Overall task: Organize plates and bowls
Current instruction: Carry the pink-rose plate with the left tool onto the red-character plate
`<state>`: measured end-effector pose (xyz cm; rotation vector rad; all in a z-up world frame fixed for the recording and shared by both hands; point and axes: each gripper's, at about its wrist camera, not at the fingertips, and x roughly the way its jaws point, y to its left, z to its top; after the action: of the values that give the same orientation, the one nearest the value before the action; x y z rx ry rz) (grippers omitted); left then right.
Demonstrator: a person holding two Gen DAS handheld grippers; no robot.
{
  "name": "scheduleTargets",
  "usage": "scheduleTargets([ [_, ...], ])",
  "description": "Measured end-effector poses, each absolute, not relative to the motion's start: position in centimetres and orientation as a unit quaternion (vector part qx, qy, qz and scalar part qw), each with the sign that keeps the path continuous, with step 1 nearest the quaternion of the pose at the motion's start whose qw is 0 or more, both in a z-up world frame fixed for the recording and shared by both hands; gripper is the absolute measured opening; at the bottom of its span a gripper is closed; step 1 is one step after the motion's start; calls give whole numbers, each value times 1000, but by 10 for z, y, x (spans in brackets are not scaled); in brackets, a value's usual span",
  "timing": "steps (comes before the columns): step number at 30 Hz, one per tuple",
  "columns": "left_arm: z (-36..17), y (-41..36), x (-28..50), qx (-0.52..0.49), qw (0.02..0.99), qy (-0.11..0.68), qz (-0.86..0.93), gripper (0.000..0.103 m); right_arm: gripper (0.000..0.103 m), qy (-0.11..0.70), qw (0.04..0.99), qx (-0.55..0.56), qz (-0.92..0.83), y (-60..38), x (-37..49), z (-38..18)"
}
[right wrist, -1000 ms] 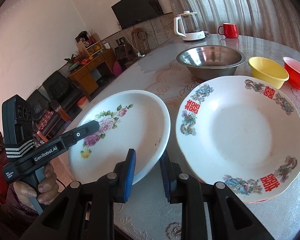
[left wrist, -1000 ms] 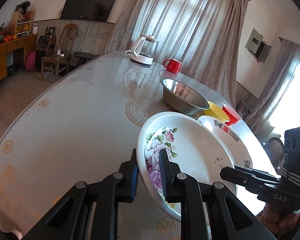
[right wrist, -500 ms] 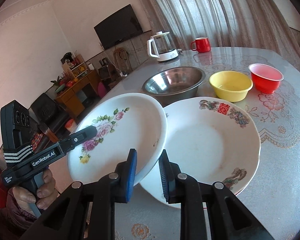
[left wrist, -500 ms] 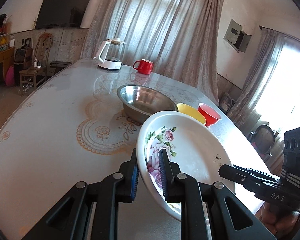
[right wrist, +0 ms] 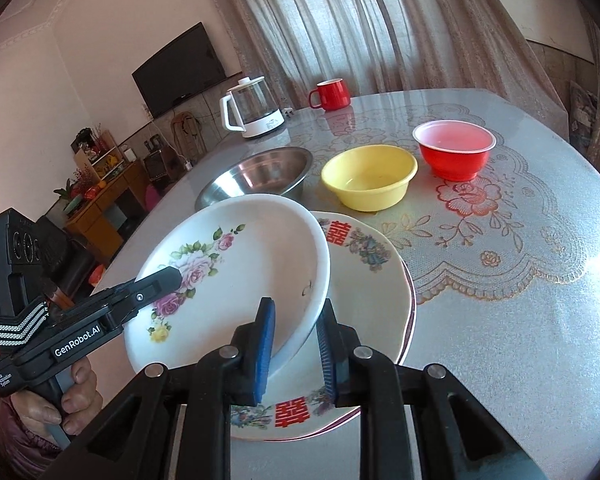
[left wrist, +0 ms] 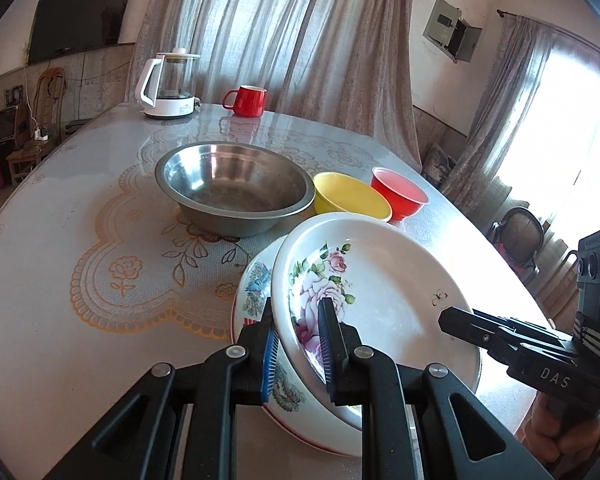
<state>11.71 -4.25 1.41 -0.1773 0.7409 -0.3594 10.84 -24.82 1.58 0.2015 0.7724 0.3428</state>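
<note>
A white rose-pattern plate (left wrist: pixel 380 292) is held tilted over a larger plate with red characters (right wrist: pixel 364 280) on the table. My left gripper (left wrist: pixel 298 344) is shut on the rose plate's near rim. My right gripper (right wrist: pixel 294 344) is shut on the opposite rim of the rose plate (right wrist: pixel 236 276). The lower plate's edge shows in the left wrist view (left wrist: pixel 256 292). A steel bowl (left wrist: pixel 236 188), a yellow bowl (left wrist: pixel 352 198) and a red bowl (left wrist: pixel 400 196) stand in a row behind the plates.
A white kettle (left wrist: pixel 168 84) and a red mug (left wrist: pixel 248 100) stand at the table's far side. The table (left wrist: pixel 80 220) has a lace-pattern cover. A chair (left wrist: pixel 520 236) stands beyond the right edge. Curtains and a TV line the walls.
Both grippers carried the rose plate sideways from beside the character plate until it hangs over it, lower and tilted. Both grips stayed shut on its rim.
</note>
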Motion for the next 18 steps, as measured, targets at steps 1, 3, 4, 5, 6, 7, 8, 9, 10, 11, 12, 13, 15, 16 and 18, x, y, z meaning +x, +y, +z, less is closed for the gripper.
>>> scheduleTargets([
  [1, 11, -47, 120, -79, 911, 366, -174, 19, 20, 379, 906, 95, 161, -250, 110, 13],
  [3, 7, -53, 124, -65, 909, 374, -170, 19, 20, 392, 905, 85, 144, -250, 117, 5],
  [4, 4, -57, 125, -57, 909, 376, -169, 19, 20, 398, 904, 80, 135, -250, 119, 1],
  [5, 2, -60, 126, -44, 910, 379, -163, 20, 20, 401, 904, 76, 127, -250, 121, -2],
  [6, -1, -62, 127, -36, 910, 382, -157, 20, 20, 405, 904, 70, 120, -250, 122, -5],
  [7, -1, -62, 127, -36, 911, 380, -159, 20, 20, 401, 906, 65, 116, -250, 124, -7],
  [8, -2, -61, 126, -35, 911, 379, -159, 20, 21, 400, 908, 56, 112, -247, 125, -8],
  [9, -1, -61, 126, -35, 911, 379, -158, 20, 21, 398, 909, 48, 109, -245, 127, -10],
  [10, -1, -60, 126, -35, 911, 380, -157, 20, 22, 397, 911, 40, 108, -242, 128, -11],
  [11, -1, -59, 126, -35, 911, 379, -158, 20, 22, 397, 911, 35, 108, -241, 129, -11],
  [12, -1, -58, 125, -34, 911, 379, -158, 20, 23, 397, 911, 33, 109, -239, 131, -13],
  [13, 0, -58, 125, -33, 911, 379, -159, 20, 23, 398, 910, 35, 110, -239, 130, -12],
  [15, 0, -60, 124, -24, 911, 379, -158, 22, 24, 398, 910, 33, 111, -238, 130, -12],
  [16, 0, -62, 124, -21, 912, 379, -158, 23, 24, 398, 910, 30, 110, -238, 129, -12],
  [18, 0, -62, 124, -24, 911, 380, -160, 24, 24, 398, 911, 26, 104, -238, 127, -9],
])
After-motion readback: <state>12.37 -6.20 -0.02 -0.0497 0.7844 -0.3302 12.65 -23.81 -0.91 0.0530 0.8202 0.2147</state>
